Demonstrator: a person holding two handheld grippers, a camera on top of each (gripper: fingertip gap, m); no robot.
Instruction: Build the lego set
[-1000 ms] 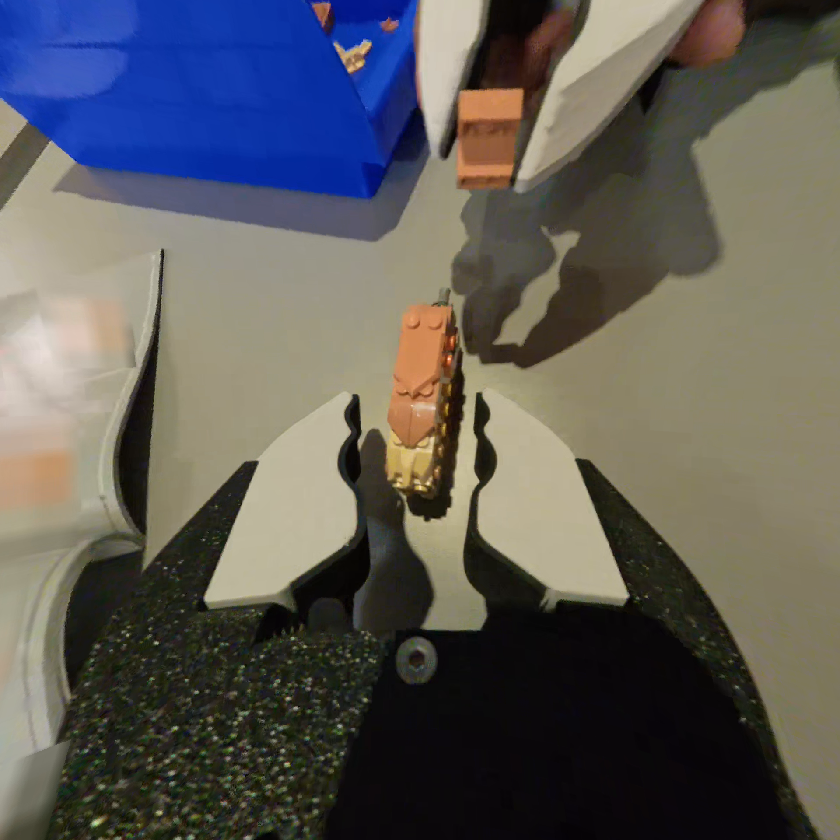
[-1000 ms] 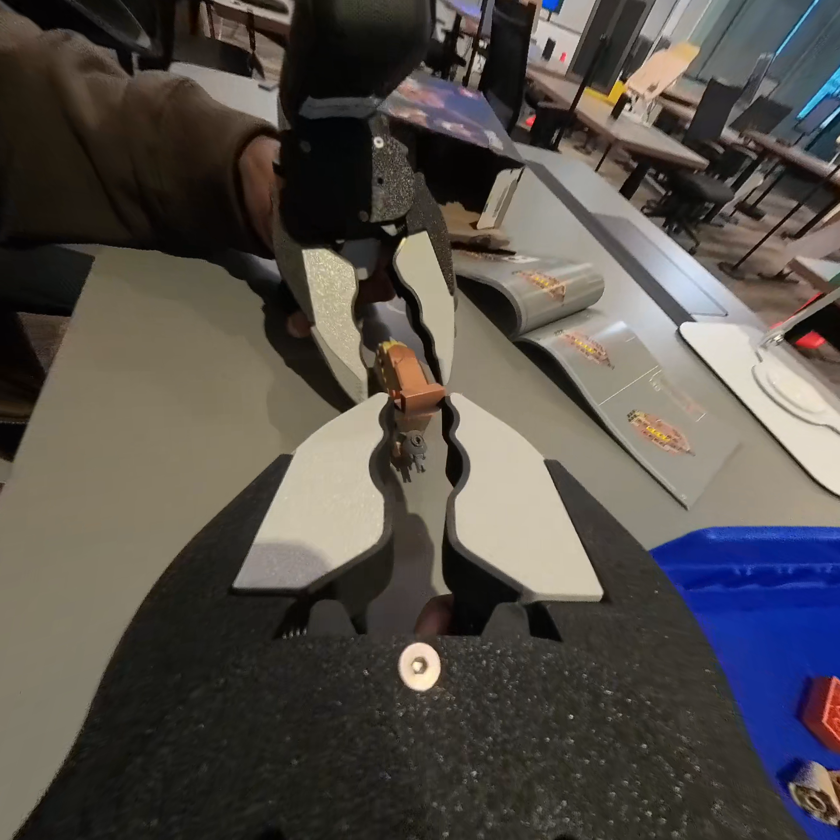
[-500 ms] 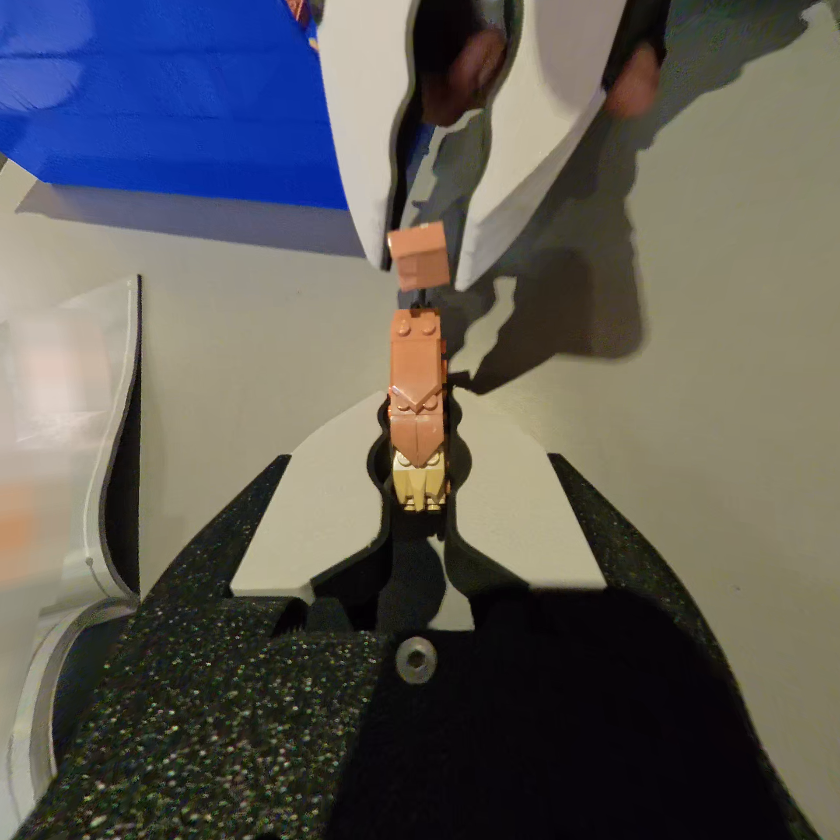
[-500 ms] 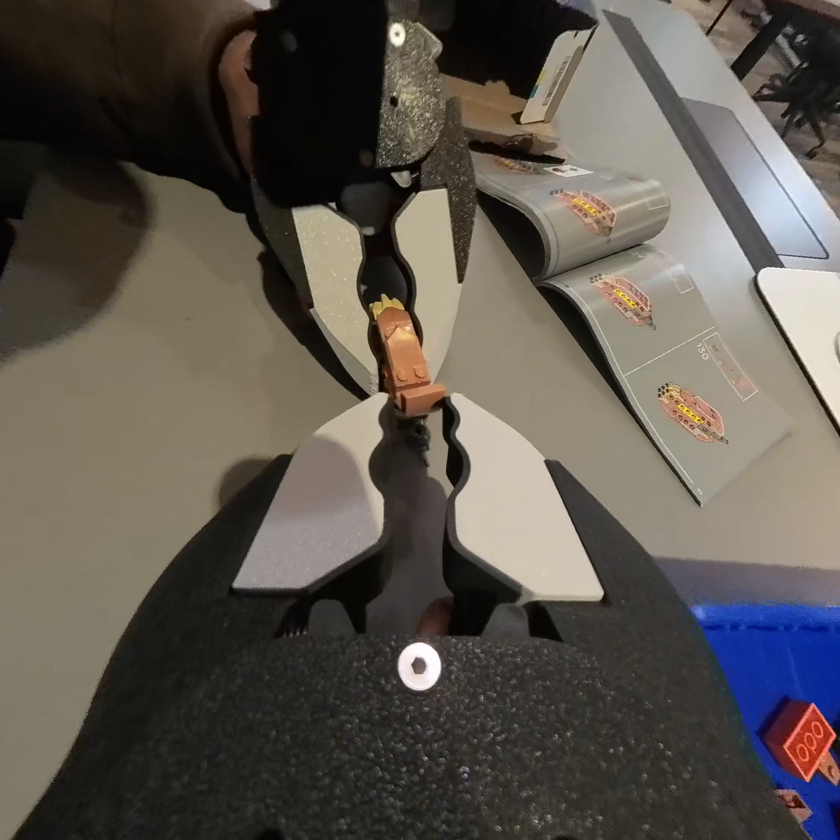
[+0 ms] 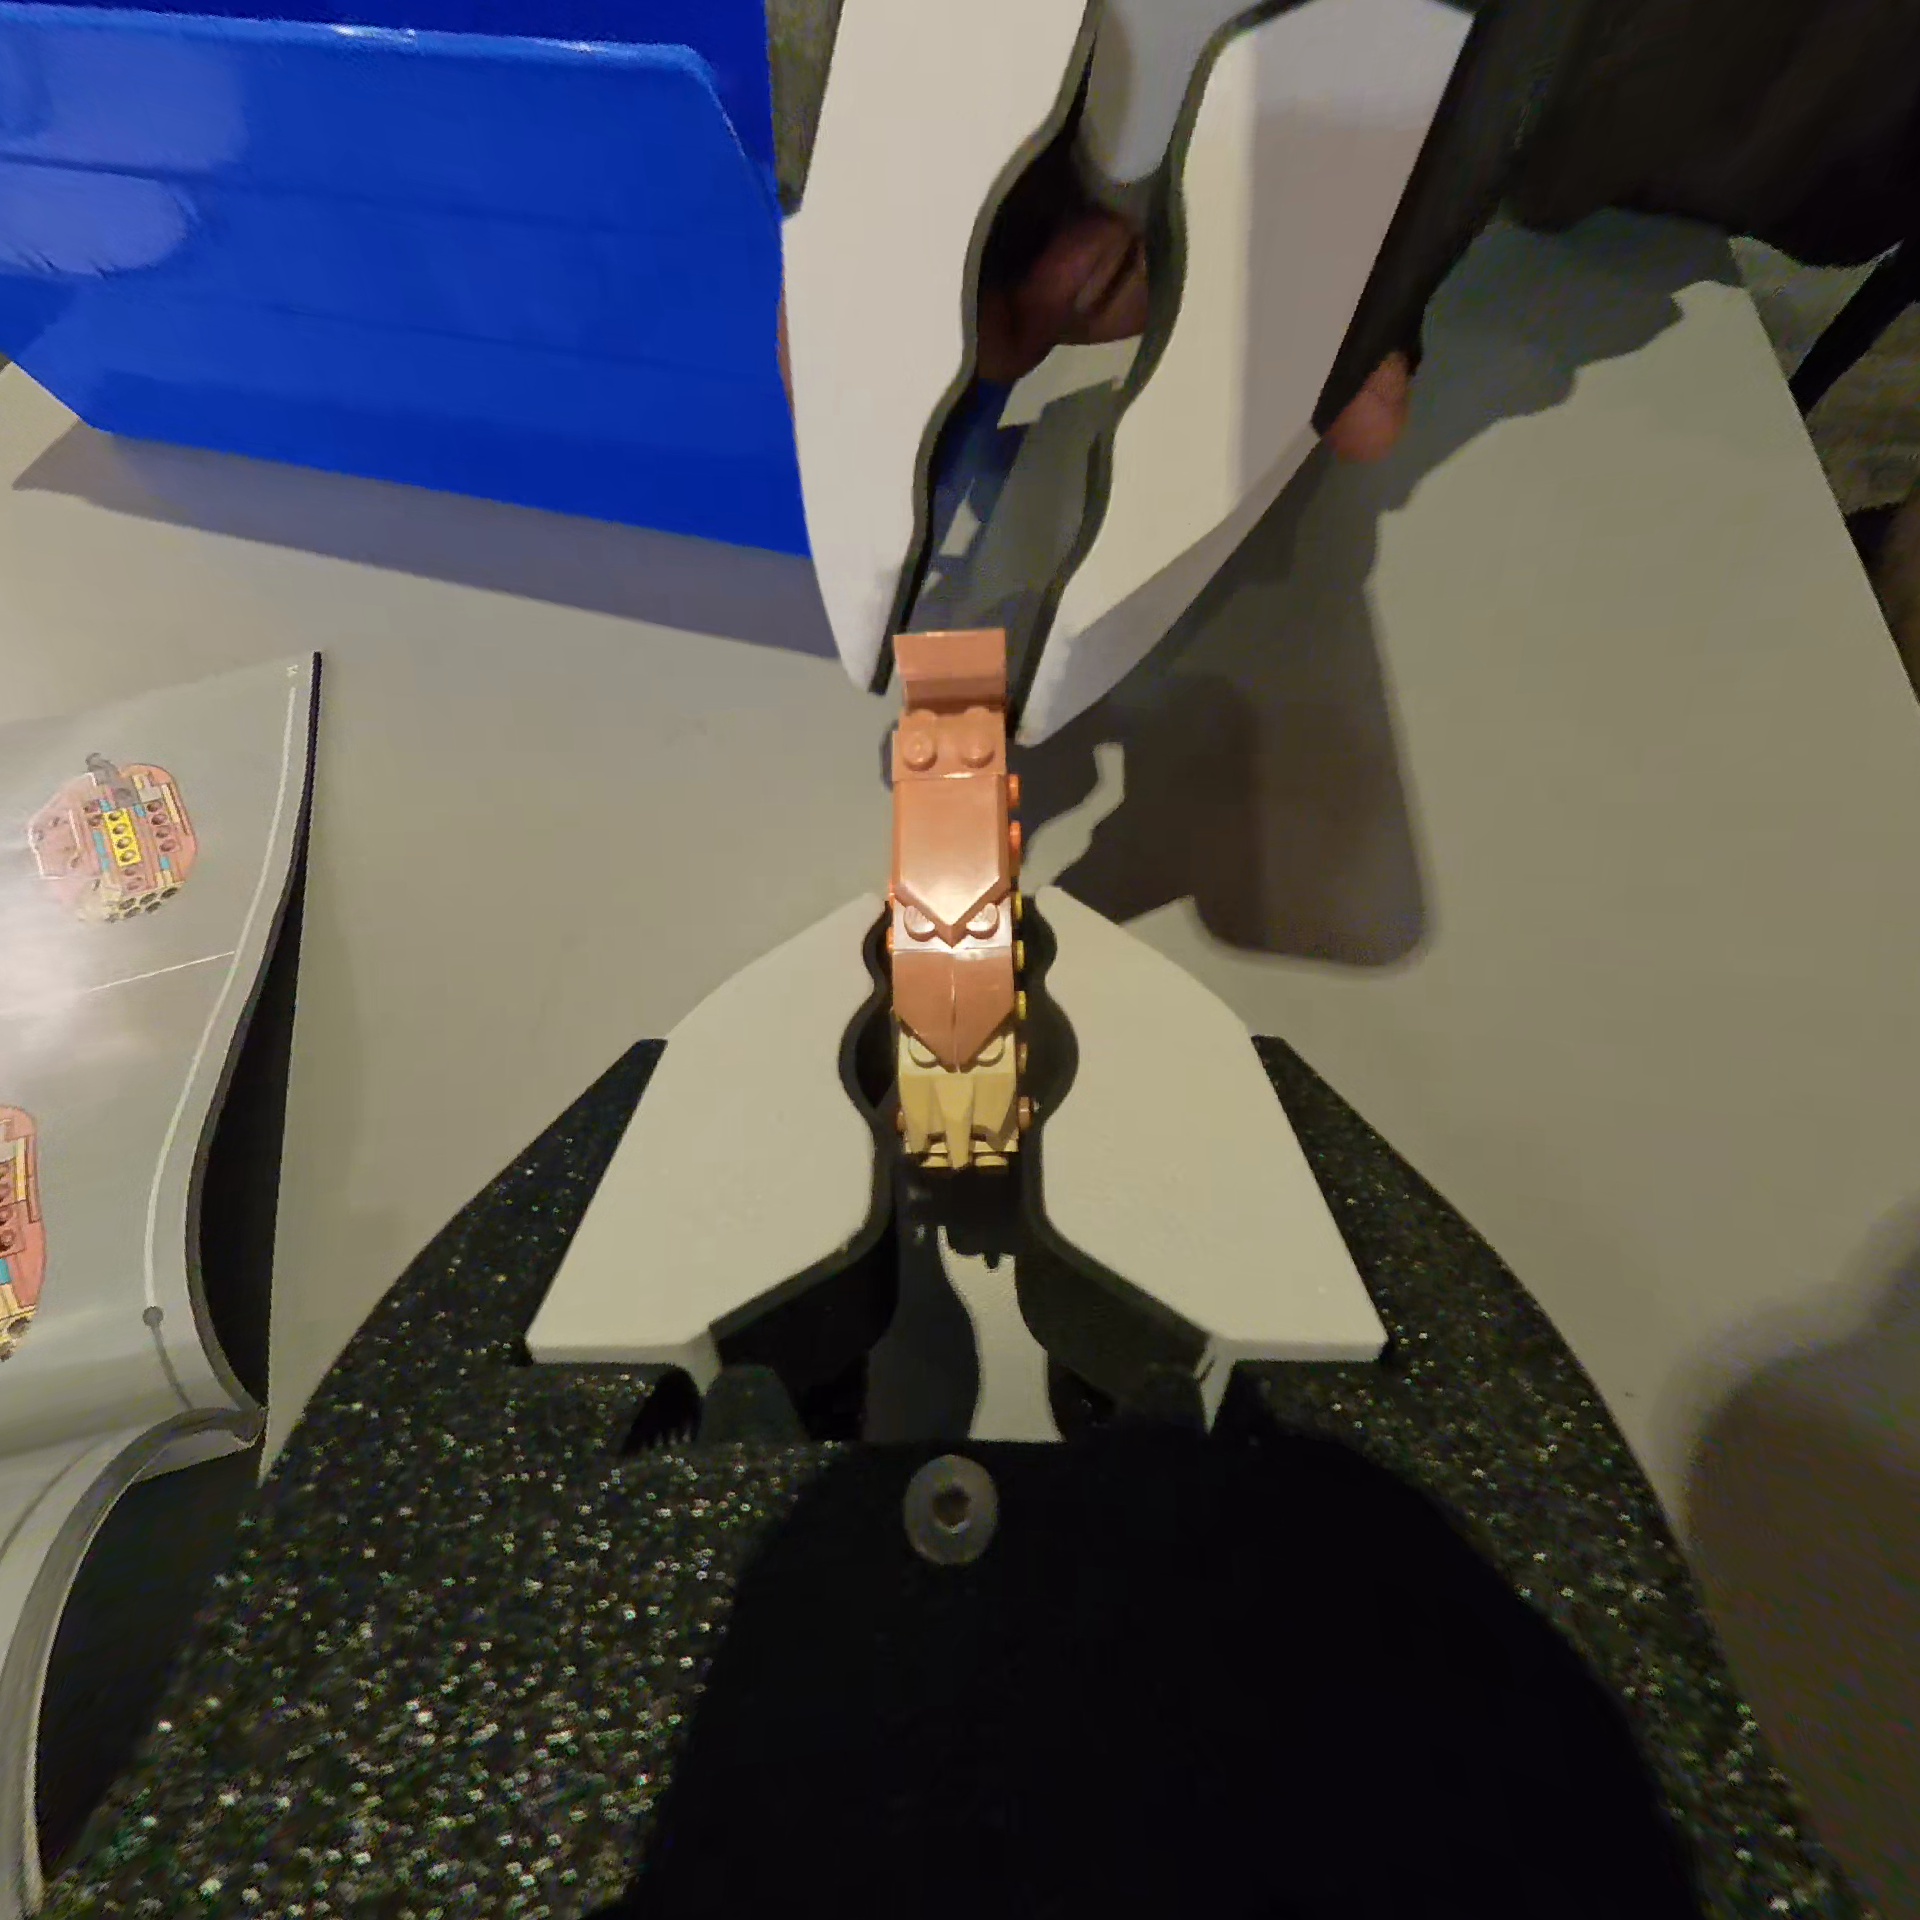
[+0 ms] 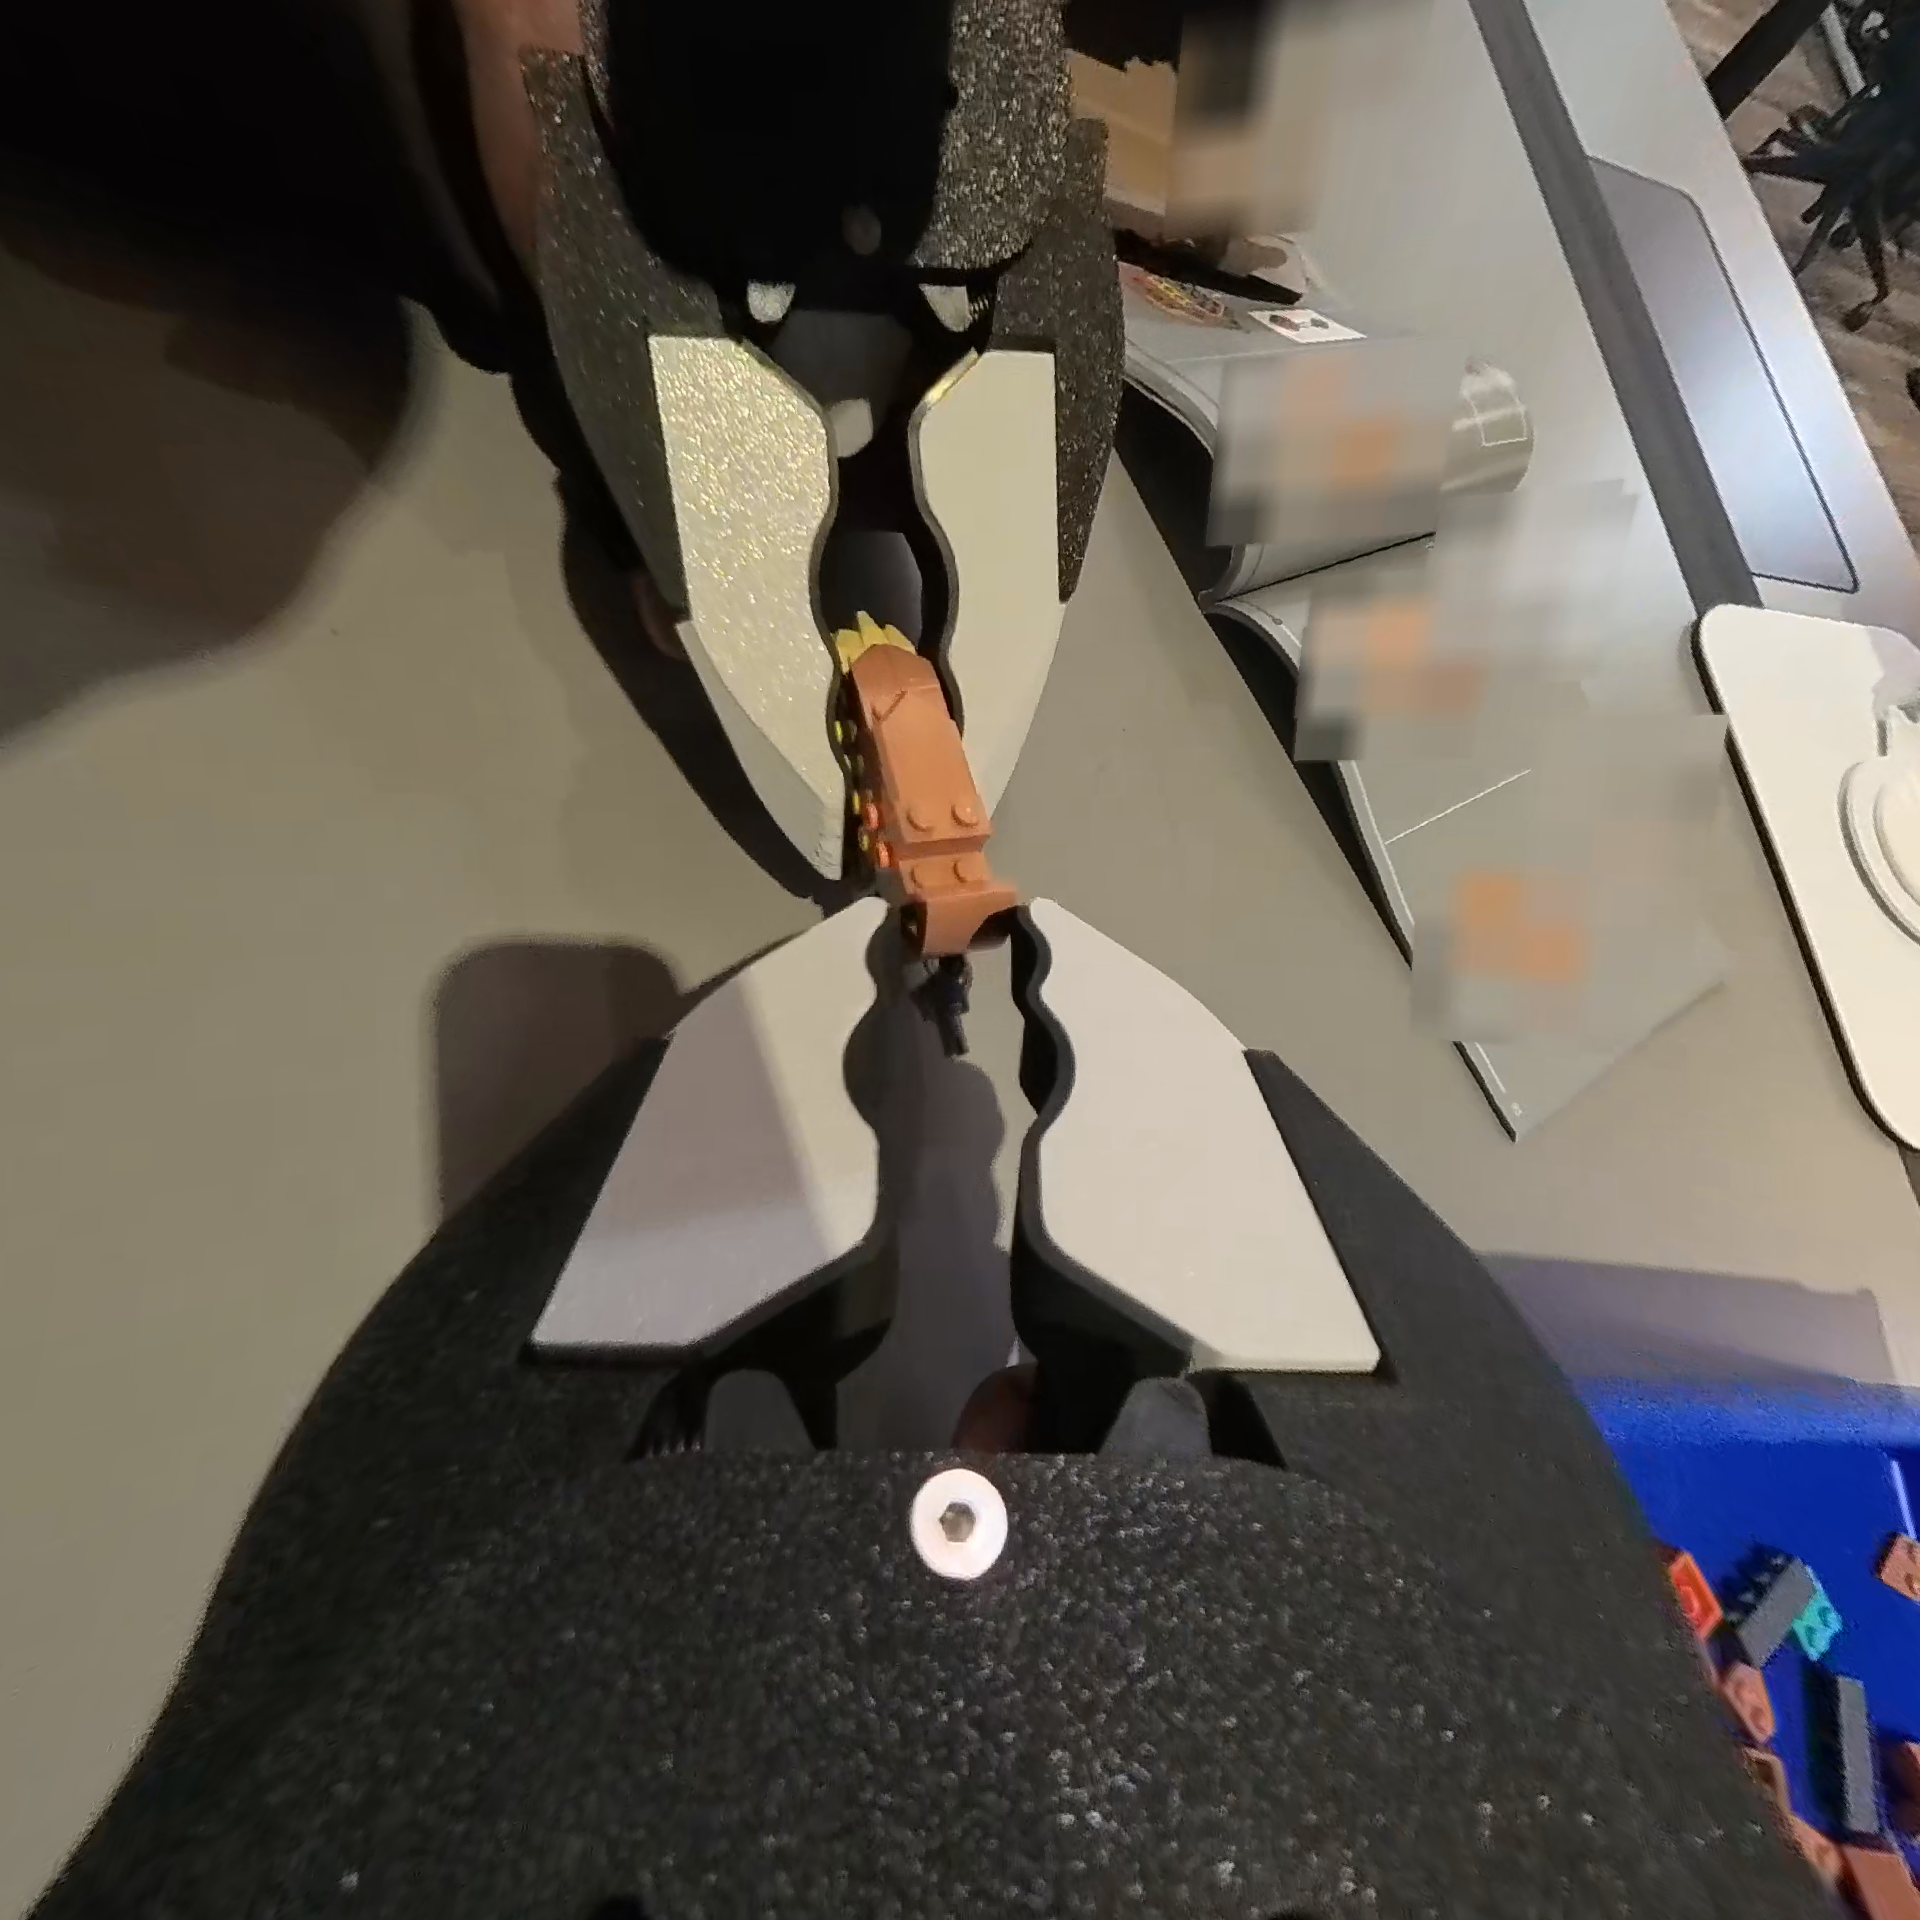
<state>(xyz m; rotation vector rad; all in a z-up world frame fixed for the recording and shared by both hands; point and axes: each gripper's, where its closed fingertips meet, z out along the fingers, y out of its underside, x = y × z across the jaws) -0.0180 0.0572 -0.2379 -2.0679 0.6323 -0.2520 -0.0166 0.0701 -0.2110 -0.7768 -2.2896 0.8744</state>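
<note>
Already a narrow brown-and-tan lego assembly (image 5: 951, 935) exists, clenched at its tan end by the left tongs (image 5: 954, 914) above the grey table (image 5: 520, 727). The right tongs (image 6: 951, 920) grip a small brown brick (image 6: 956, 920) pressed against the assembly's far end; whether it has fully seated I cannot tell. Plenty seems left: loose bricks lie in the blue bin (image 6: 1766, 1455) at right, and the instruction booklet (image 5: 135, 935) lies open.

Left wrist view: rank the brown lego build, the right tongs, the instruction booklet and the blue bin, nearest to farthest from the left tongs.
1. Brown lego build, clamped in the left tongs.
2. Right tongs, straight ahead at the build's far end.
3. Instruction booklet, off left; too close to call against the right tongs.
4. Blue bin, far left.
</note>
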